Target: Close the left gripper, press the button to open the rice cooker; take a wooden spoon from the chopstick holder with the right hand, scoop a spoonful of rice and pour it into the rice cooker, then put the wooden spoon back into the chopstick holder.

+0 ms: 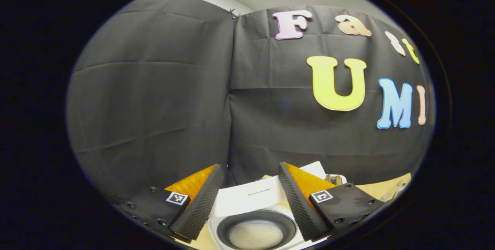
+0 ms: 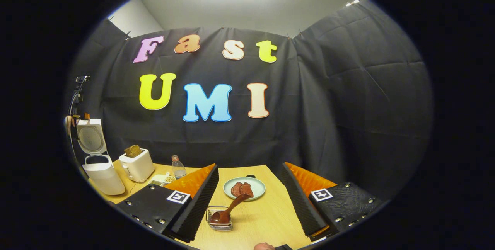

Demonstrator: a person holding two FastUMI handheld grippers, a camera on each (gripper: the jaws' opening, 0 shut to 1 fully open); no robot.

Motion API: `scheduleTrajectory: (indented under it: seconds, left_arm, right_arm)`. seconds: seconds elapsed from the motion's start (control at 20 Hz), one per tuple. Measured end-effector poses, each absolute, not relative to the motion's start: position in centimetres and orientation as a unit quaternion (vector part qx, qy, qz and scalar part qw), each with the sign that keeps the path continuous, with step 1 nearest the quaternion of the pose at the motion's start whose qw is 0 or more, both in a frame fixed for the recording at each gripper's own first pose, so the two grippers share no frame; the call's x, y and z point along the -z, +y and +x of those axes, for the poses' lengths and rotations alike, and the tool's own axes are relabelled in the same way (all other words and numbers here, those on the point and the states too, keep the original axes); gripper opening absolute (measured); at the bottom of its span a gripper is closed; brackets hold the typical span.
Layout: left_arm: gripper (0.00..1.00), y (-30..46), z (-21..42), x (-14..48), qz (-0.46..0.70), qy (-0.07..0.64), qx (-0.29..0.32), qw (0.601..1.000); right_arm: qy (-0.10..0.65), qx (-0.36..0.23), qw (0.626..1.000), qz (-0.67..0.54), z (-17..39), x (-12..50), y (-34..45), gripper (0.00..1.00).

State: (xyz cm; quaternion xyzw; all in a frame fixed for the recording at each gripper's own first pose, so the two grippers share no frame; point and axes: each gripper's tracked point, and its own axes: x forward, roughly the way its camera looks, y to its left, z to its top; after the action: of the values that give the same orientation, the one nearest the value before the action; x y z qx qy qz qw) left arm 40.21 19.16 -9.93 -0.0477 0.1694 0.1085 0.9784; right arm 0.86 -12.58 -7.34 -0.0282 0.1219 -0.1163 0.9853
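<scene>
While parked above the table [image 2: 267, 211], both tools stand released and empty, likely because the work looks done. Straight ahead of the left gripper [image 1: 250, 199], between its spread fingers, sits the cooker [image 1: 247, 196], lid up so rice can go in; white rice [image 1: 256, 234] already lies in its dark pot. Far to the left of the right gripper [image 2: 250, 199], same cooker [image 2: 99, 172], white, lid raised. Just ahead, between its fingers, stands the wire holder [image 2: 219, 223] with the spoon [image 2: 229, 209] leaning inside, bowl down, brown wood, handle tilting toward the plate [image 2: 244, 188].

Left claw [image 1: 250, 199] gapes wide; right claw [image 2: 250, 199] too — both empty.
</scene>
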Motion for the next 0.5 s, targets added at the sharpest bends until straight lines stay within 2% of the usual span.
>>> scheduleTrajectory:
  seconds: [0.05,0.1,0.15,0.25,0.3,0.35,0.4,0.5]
  left_arm:
    - [0.96,18.7,39.7,10.0,-0.053,0.172,-0.110,0.977]
    - [1.00,18.5,39.2,10.2,-0.060,0.175,-0.112,0.976]
    - [0.96,18.1,38.6,10.3,-0.067,0.179,-0.113,0.975]
    - [0.96,17.0,37.4,11.2,-0.075,0.188,-0.114,0.973]
    - [1.00,16.5,36.8,11.6,-0.074,0.192,-0.113,0.972]
    - [0.96,16.0,36.3,12.0,-0.069,0.195,-0.112,0.972]
    - [1.00,15.5,35.7,12.4,-0.066,0.200,-0.112,0.971]
    - [1.00,14.5,34.9,13.1,-0.065,0.209,-0.110,0.970]
  right_arm:
    - [0.123,0.112,0.985,-0.034,0.9,7.4,-12.8,0.98]
    - [0.124,0.108,0.986,-0.038,0.9,7.4,-12.9,0.98]
    - [0.125,0.103,0.986,-0.039,1.1,7.5,-13.0,0.98]
    - [0.126,0.096,0.987,-0.040,1.3,7.6,-13.5,0.98]
    - [0.126,0.093,0.987,-0.039,1.3,7.7,-13.7,0.98]
    - [0.127,0.089,0.987,-0.038,1.3,7.8,-13.9,0.97]
    - [0.128,0.086,0.987,-0.037,1.4,7.8,-14.0,0.97]
    - [0.128,0.081,0.988,-0.038,1.5,7.9,-14.4,0.97]
